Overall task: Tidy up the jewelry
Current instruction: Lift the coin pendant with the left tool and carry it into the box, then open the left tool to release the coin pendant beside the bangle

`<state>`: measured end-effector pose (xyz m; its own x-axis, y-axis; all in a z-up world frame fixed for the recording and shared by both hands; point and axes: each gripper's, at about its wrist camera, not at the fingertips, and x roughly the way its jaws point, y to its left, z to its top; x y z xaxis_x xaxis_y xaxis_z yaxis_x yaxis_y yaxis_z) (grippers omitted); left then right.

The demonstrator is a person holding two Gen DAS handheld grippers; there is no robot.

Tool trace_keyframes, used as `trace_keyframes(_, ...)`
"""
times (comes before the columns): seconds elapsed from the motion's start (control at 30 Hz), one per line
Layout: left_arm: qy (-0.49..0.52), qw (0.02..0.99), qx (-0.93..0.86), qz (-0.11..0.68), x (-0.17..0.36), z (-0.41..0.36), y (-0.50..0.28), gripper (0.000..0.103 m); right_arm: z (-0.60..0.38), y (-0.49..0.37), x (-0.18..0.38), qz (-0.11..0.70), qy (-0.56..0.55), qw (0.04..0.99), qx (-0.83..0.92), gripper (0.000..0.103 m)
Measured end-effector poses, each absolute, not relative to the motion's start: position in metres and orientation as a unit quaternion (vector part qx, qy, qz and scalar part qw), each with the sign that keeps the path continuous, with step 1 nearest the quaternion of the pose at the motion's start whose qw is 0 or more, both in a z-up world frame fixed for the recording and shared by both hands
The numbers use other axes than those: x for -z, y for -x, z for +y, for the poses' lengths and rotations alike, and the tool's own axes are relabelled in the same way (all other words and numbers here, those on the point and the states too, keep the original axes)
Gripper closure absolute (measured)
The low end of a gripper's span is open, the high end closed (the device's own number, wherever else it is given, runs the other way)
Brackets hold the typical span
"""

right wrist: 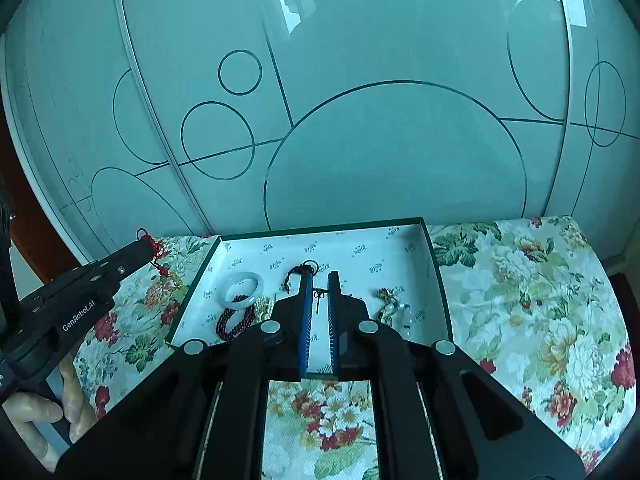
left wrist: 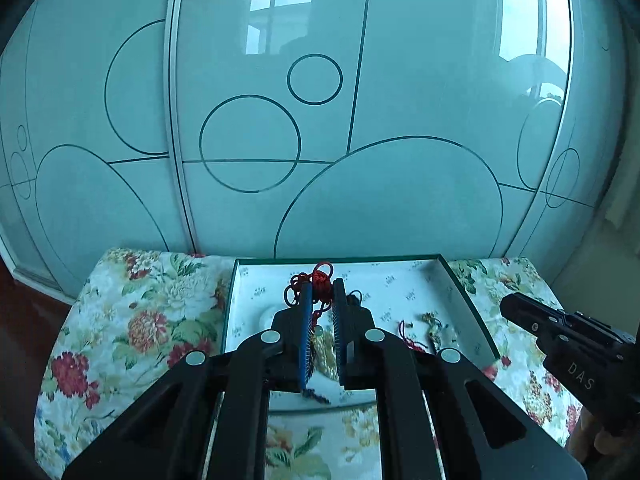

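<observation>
A shallow green-rimmed box (right wrist: 436, 264) with white patterned lining sits on a floral cloth. My left gripper (left wrist: 322, 286) is shut on a red knotted cord pendant (left wrist: 320, 276) and holds it above the box's left side; in the right wrist view the pendant (right wrist: 162, 260) hangs from its tip. My right gripper (right wrist: 319, 280) is narrowly open and empty above the box's front. In the box lie a white bangle (right wrist: 244, 286), a dark red bead bracelet (right wrist: 234, 322), a black cord pendant (right wrist: 300, 272) and a gold-and-white piece (right wrist: 390, 306).
The floral cloth (right wrist: 540, 300) covers the surface on both sides of the box. A frosted glass sliding door (right wrist: 360, 120) with circle patterns stands right behind. A dark wooden floor (left wrist: 24, 320) shows at left.
</observation>
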<state>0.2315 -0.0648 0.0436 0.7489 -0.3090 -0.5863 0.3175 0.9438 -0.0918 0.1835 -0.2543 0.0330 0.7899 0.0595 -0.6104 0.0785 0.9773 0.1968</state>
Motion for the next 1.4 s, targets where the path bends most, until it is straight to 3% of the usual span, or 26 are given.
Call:
trace_keyframes(0.53, -0.023, 0.903, 0.155, 0.399, 0.052, -0.086, -0.276, 0.093, -0.253, -0.232, 0.054, 0.409, -0.091, 0.908, 0.019, 0.095)
trace_keyframes(1.33, -0.023, 0.897, 0.141, 0.418, 0.079, -0.09, -0.305, 0.091, -0.253, -0.266, 0.083, 0.426, -0.084, 0.9, 0.024, 0.094)
trace_keyframes(1.4, -0.025, 0.897, 0.137, 0.419, 0.08, -0.091, -0.306, 0.082, -0.254, -0.266, 0.084, 0.425, -0.087, 0.901, 0.024, 0.094)
